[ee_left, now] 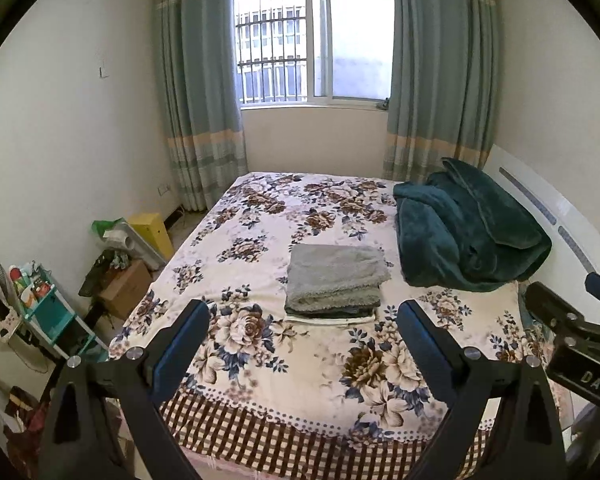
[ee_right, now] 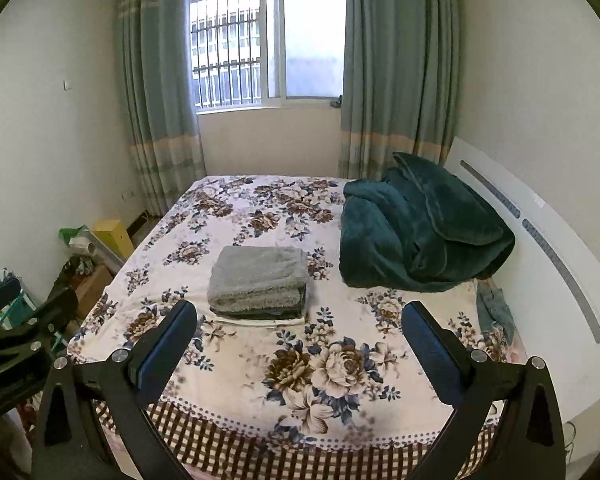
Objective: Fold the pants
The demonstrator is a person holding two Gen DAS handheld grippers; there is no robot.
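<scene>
Folded pants [ee_left: 334, 280] lie mid-bed [ee_left: 260, 392], both claws spread, apart.

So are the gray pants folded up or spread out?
Folded: the pants sit as a neat layered stack on the bed.

Left wrist: above the bed's [ee_left: 300, 360] foot, facing the window [ee_left: 314, 40], well back.
Right wrist: just right, same heading.
Shared: bed, window, curtains [ee_right: 156, 100].
</scene>
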